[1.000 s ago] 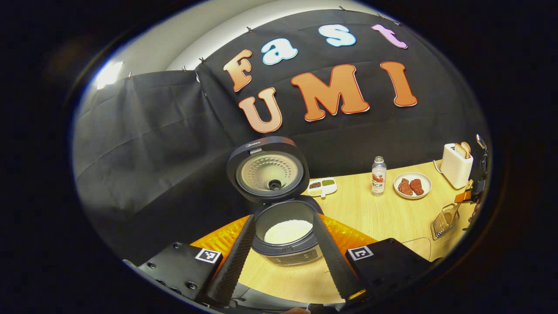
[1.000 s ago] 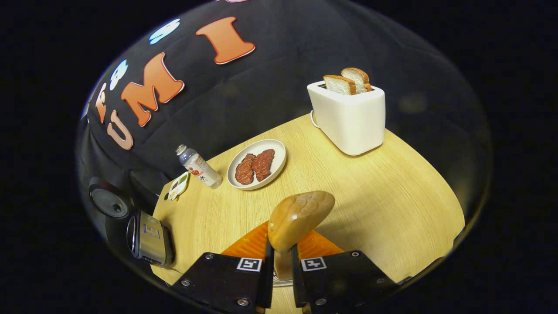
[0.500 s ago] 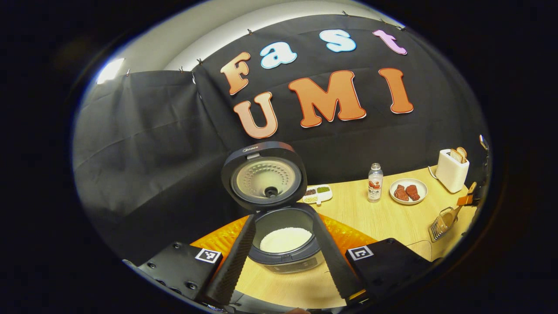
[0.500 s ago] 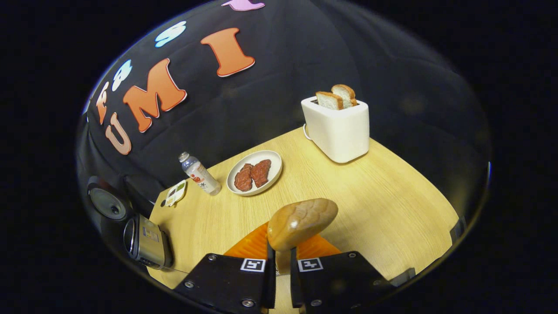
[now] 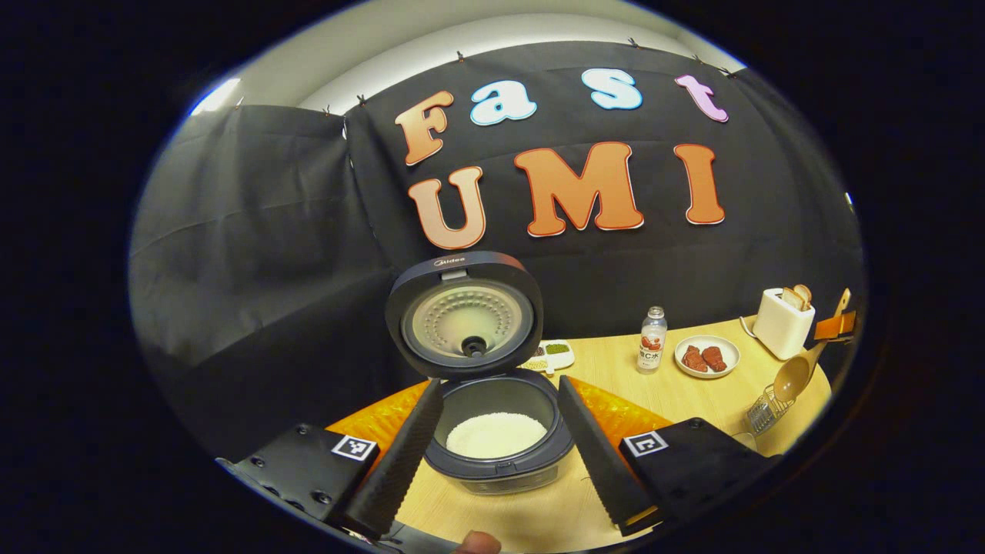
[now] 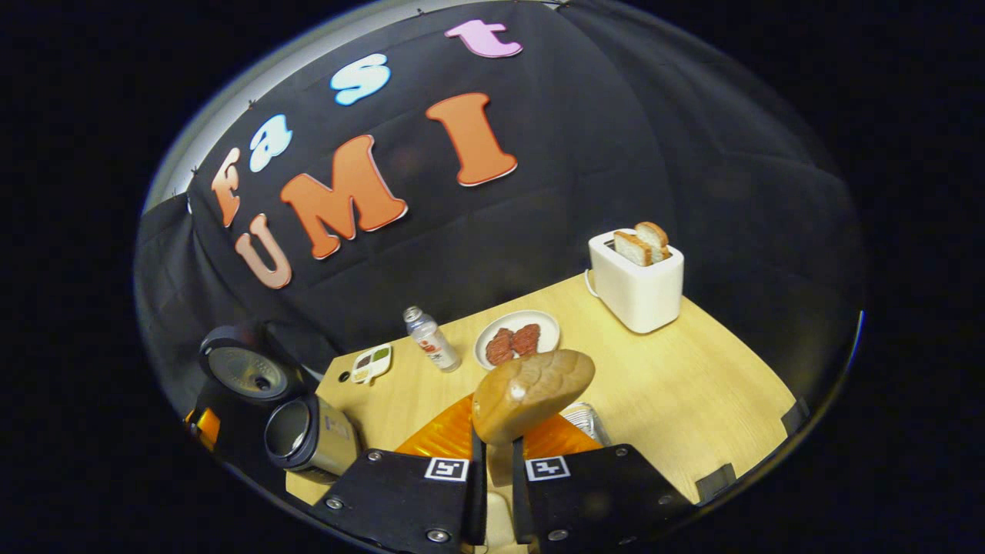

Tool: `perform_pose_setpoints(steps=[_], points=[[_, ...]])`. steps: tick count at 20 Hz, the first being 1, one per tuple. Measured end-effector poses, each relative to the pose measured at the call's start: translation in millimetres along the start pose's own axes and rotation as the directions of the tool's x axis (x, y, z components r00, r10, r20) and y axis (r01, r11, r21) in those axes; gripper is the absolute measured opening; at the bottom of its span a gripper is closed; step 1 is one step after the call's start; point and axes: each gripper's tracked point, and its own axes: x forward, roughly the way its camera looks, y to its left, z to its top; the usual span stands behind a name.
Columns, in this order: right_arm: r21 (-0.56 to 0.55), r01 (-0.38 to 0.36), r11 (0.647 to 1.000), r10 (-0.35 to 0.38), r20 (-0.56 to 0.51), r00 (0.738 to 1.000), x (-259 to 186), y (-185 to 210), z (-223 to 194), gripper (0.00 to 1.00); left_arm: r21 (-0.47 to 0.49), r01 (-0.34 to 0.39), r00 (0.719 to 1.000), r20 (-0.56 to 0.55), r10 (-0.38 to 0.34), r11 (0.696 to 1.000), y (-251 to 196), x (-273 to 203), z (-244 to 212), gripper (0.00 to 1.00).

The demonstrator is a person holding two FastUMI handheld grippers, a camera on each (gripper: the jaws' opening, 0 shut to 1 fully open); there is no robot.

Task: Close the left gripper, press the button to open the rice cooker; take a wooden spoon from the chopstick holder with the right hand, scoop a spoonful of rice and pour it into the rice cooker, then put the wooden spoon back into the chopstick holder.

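Note:
The rice cooker (image 5: 492,462) stands open on the table, its lid (image 5: 464,315) raised and white rice (image 5: 492,435) in the pot. My left gripper (image 5: 500,454) is open, one finger on each side of the cooker in view, a little back from it. At the far right in the left gripper view, the wooden spoon (image 5: 793,377) hangs just above the wire chopstick holder (image 5: 766,408). In the right gripper view, my right gripper (image 6: 492,477) is shut on the spoon's handle, with the spoon's bowl (image 6: 531,392) standing up ahead of the fingers. The cooker (image 6: 308,435) lies to its left.
A white toaster (image 6: 637,288) holding bread stands at the table's far right. A plate of meat (image 6: 517,341), a bottle (image 6: 431,338) and a small divided dish (image 6: 371,362) line the back edge. Part of the metal holder (image 6: 589,419) shows behind the spoon.
The right gripper has lifted the spoon up out of the chopstick holder and drawn back from the toaster. The left gripper has backed away from the cooker slightly, still open.

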Motion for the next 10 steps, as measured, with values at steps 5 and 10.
perform_pose_setpoints(steps=[5, 10], points=[[-0.086, -0.083, 0.993, 0.075, -0.101, 0.992, -23, 51, -46, 0.13, 0.007, 0.026, 1.000, -0.008, -0.026, 1.000, 14, 5, -15, 1.00], [-0.242, -0.059, 0.968, 0.019, -0.165, 0.986, -19, 65, -98, 0.13, -0.006, 0.035, 0.999, -0.025, -0.035, 0.999, 33, 7, -30, 1.00]])
